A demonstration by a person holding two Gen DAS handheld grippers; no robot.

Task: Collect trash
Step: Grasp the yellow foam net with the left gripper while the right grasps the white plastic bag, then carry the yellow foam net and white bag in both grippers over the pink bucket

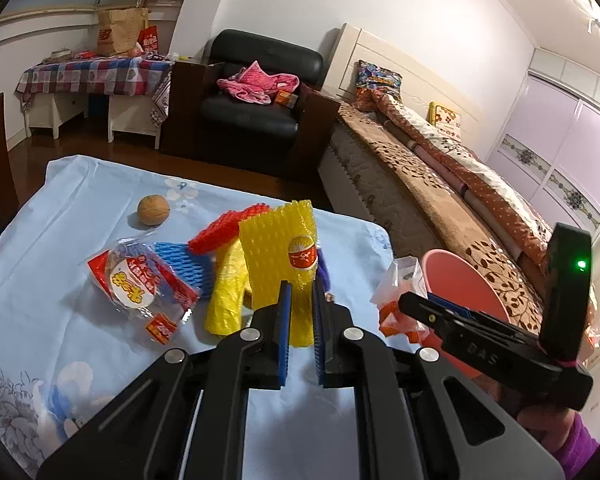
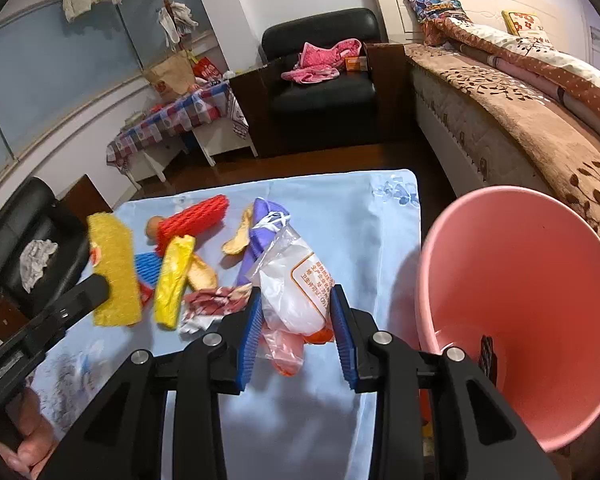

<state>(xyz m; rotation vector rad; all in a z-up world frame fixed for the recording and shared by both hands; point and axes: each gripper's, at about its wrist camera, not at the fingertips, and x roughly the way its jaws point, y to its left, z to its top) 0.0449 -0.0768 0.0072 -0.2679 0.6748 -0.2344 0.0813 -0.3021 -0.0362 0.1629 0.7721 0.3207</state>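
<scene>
Blue cloth (image 2: 340, 208) covers the table; the pink bin (image 2: 516, 304) stands just off its right edge. Nearest that bin, the right gripper (image 2: 296, 320) is clamped on a clear bag (image 2: 296, 288). Well left of the bin, the left gripper (image 1: 300, 316) pinches yellow netting (image 1: 276, 248), upright.

My black grippers carry blue ribbed pads (image 1: 283, 332). One yellow foam net sleeve (image 1: 276, 256) bears a red-and-white round sticker. The pale blue cloth (image 1: 60, 312) has floral print; the round plastic bin (image 2: 520, 300) is pink.
</scene>
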